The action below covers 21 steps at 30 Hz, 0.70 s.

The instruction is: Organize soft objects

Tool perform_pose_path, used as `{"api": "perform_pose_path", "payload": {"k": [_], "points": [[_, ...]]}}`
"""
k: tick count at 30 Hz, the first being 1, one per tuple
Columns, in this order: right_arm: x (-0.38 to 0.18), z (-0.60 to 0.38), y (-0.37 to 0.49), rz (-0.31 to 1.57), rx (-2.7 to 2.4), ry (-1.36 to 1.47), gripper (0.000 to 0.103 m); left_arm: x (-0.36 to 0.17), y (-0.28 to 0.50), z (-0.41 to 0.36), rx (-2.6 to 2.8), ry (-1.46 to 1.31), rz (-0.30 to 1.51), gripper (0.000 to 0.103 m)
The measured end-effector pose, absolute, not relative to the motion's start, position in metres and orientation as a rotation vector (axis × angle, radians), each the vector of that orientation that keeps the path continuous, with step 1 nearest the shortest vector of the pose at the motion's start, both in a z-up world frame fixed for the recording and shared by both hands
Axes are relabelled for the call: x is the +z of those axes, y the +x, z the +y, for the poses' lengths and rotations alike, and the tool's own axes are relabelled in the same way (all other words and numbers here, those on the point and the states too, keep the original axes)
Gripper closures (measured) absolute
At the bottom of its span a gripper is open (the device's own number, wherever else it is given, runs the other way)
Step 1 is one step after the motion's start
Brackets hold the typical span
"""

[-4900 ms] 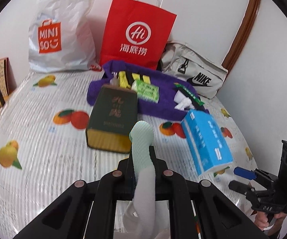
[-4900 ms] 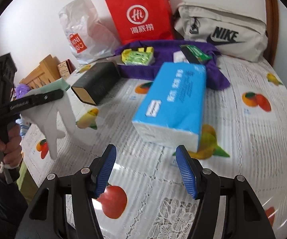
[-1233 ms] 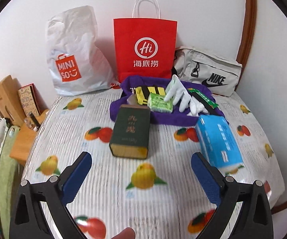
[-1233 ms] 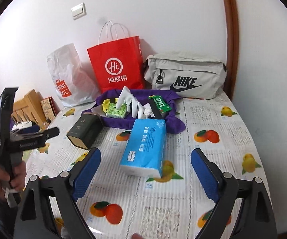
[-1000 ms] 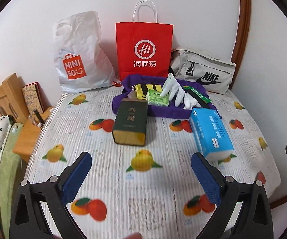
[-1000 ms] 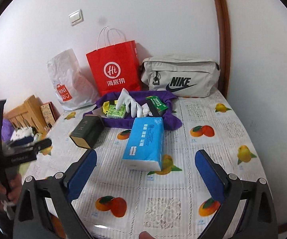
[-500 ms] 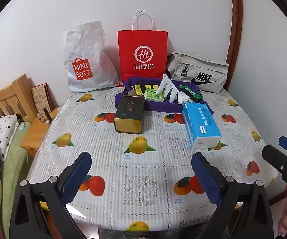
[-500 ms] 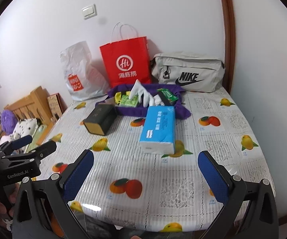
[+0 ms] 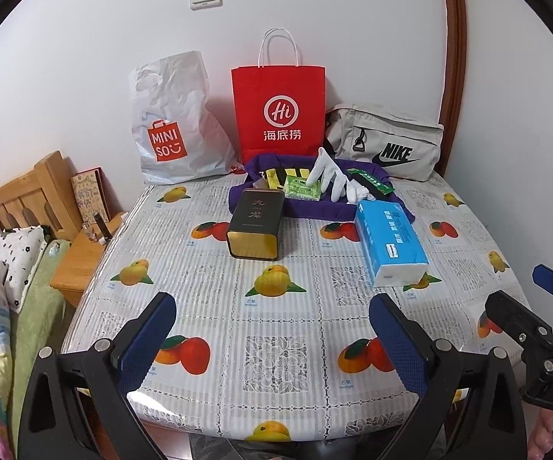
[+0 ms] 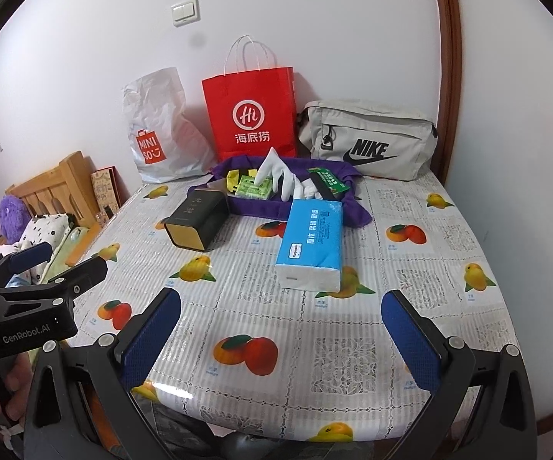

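A white glove lies in the purple fabric tray at the far side of the table, beside green packets and yellow items. A blue tissue pack lies in front of the tray. My left gripper is open and empty, back at the table's near edge. My right gripper is open and empty, also at the near edge. Each gripper shows at the side of the other's view.
A dark tin box lies left of the tissue pack. A white Miniso bag, a red paper bag and a grey Nike bag stand against the wall. A bed and wooden nightstand are at the left.
The left gripper let go of the white glove, which now lies in the purple tray. Both grippers opened wide and pulled back from the objects to the table's near edge.
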State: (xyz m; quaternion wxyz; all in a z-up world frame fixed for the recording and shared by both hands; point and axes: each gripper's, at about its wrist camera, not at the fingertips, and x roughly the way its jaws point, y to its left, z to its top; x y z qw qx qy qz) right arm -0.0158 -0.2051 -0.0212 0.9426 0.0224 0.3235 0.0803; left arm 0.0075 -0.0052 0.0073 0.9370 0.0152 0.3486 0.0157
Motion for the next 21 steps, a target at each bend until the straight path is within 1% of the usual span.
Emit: {"api": "perform_pose_path", "payload": {"k": [21], "points": [[-0.0204, -0.2068, -0.0177, 0.659, 0.163, 0.041, 0.0, 0.0073, 0.0032, -0.0089, 0.033, 0.029, 0.714, 0.001]]}}
